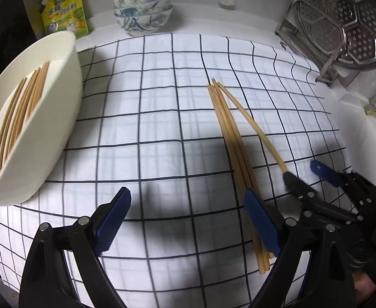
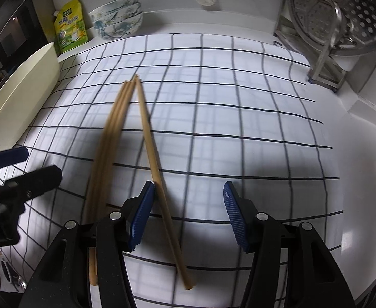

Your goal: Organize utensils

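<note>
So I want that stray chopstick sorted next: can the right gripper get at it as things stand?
Probably yes. The right gripper stands open, and the stray chopstick already runs between its fingers, against the left pad, with only checked cloth around it. The bundle lies outside.

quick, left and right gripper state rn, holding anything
left gripper: open, holding nothing; the bundle of chopsticks lies by its right finger.
right gripper: open, one stray chopstick between its fingers, not clamped.

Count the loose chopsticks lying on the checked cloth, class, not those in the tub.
4: three bundled chopsticks side by side, one splayed chopstick angling right between the right gripper's open jaws. More may hide beneath.
</note>
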Tool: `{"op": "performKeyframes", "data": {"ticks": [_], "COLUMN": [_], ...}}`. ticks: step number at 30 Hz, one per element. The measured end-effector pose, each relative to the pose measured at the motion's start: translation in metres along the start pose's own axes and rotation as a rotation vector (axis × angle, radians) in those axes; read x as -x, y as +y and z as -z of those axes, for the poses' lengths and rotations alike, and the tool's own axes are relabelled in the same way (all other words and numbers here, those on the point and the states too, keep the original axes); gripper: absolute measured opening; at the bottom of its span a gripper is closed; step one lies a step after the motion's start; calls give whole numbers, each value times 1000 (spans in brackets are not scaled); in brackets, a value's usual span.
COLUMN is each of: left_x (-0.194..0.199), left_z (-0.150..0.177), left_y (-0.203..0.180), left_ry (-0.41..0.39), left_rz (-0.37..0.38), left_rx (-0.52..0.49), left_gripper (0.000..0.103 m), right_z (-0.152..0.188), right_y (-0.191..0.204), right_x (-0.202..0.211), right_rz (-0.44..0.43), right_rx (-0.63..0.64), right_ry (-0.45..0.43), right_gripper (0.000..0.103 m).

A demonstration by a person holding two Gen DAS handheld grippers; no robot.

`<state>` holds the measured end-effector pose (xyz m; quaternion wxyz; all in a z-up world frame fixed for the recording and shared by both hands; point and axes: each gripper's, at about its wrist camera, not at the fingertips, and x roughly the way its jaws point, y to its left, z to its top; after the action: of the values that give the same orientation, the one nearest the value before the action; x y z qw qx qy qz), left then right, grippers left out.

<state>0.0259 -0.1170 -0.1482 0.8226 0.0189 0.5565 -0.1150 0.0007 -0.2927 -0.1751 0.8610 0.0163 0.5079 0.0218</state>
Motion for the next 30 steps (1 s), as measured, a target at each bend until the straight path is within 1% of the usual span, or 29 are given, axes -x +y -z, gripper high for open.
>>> {"op": "performKeyframes", "data": {"ticks": [4, 8, 11, 22, 28, 30], "left_x": [-8, -14, -16, -21, -25, -26], "left_z": [1, 1, 1, 5, 1, 1], "left_y": [-5, -12, -17, -17, -13, -12], "left_ry": [6, 17, 10, 21, 42, 42], "left_rz": [0, -2, -20, -50, -37, -45], "left_rx": [-1, -10, -26, -31, 5, 7], "left_gripper": [88, 88, 88, 88, 90, 90], "right_z": [0, 1, 1, 4, 5, 5], "right_y": [-10, -15, -18, -21, -22, -21], "right_x": [0, 3, 4, 7, 10, 10], "right_rz": [9, -20, -31, -28, -24, -23], "right_rx": [-12, -18, -26, -38, -44, -43], "right_ry": [-5, -11, -18, -21, -27, -26], "right_gripper": [54, 54, 54, 54, 54, 54]}}
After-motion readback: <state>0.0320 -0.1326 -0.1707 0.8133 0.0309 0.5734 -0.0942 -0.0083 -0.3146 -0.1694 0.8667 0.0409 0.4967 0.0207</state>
